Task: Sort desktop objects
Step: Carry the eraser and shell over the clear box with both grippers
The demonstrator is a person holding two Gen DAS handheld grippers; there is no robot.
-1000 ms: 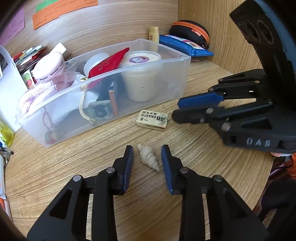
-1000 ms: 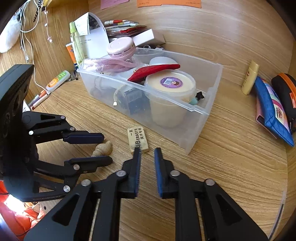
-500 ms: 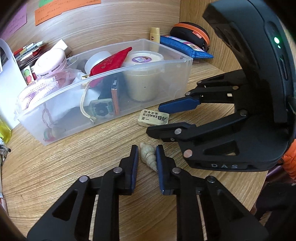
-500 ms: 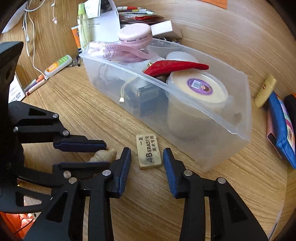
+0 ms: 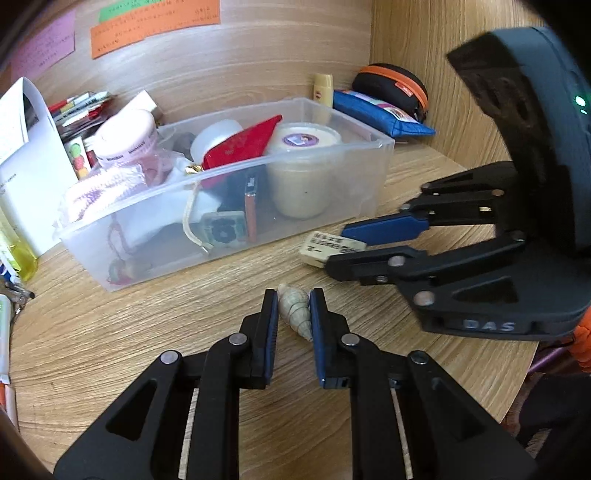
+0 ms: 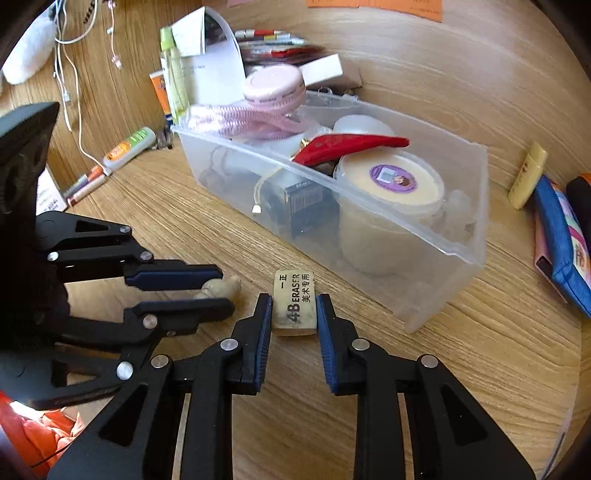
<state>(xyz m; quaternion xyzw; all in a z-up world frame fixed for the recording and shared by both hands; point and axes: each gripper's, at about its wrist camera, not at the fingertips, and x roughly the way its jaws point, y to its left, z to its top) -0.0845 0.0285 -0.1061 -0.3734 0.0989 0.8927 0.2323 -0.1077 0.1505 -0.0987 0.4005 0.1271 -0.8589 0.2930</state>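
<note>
Seashell [image 5: 293, 309] and eraser [image 6: 295, 303], both lying on the desk just before the clear bin [image 5: 369, 177], have now been clamped: the left gripper [image 5: 293, 312] shut on the shell, the right gripper [image 6: 294, 314] closing onto the eraser, readying both for lifting.

A wood-grain desk [image 5: 110, 332] meets matching wooden walls [image 5: 258, 66] bearing coloured paper notes [image 5: 155, 26], all brightly lit.

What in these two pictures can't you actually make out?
- Left wrist view: most of the eraser is covered by the right gripper.
- Right wrist view: the shell is mostly hidden between the left gripper fingers.
- Both views: sticky notes writing is too blurred; bin bottom is buried.
</note>
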